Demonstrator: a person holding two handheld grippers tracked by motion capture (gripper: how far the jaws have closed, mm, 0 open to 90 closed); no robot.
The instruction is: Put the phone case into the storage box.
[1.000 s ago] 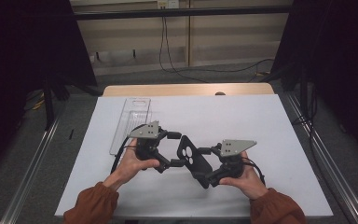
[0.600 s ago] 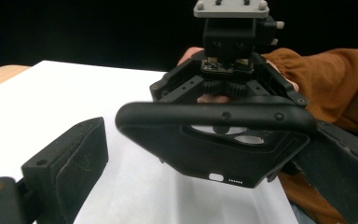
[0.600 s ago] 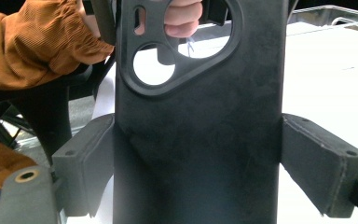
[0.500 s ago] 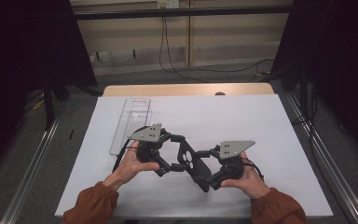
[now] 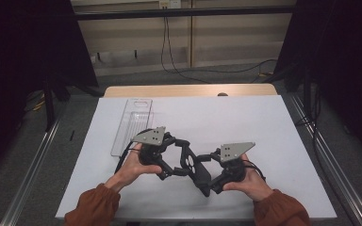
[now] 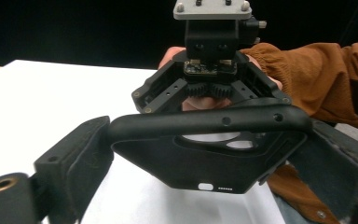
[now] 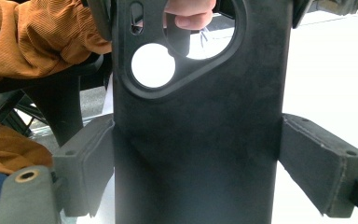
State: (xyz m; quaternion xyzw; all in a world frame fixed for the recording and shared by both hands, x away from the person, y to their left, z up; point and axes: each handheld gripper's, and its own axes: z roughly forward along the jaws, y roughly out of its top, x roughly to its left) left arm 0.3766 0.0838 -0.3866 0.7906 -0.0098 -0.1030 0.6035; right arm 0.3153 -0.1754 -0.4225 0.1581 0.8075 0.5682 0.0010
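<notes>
**Phone case held between both grippers above the tabletop**

White tabletop [image 5: 264,122], dark room behind, cables on the floor beyond the far edge. A clear plastic tray [image 5: 132,125] lay on the left part of the sheet, untouched and apart from the hands.

Thing in hand: a black phone case [image 5: 195,167] with a rounded camera cut-out, carried between the two hands near the front edge of the tabletop, seemingly lifted off the sheet.

Right gripper [image 7: 196,163]: jaws stood wide, one pad on each long side of the case [image 7: 196,140], pressing on its edges. Firm hold, by the look of it.

Left gripper [image 6: 205,158]: jaws also spread wide, the case [image 6: 209,154] lying crosswise between them. Its corners met or nearly met the pads; whether they actually pressed could not be told.

Both orange sleeves came in from the bottom of the high view, with the left gripper [image 5: 169,162] and right gripper [image 5: 207,176] facing each other.

Judgement: a mid-air handover or regrip, with the case shared between the grippers. The next move likely calls for one gripper to take a sure hold before the other lets go, without twisting the thin shell.
</notes>
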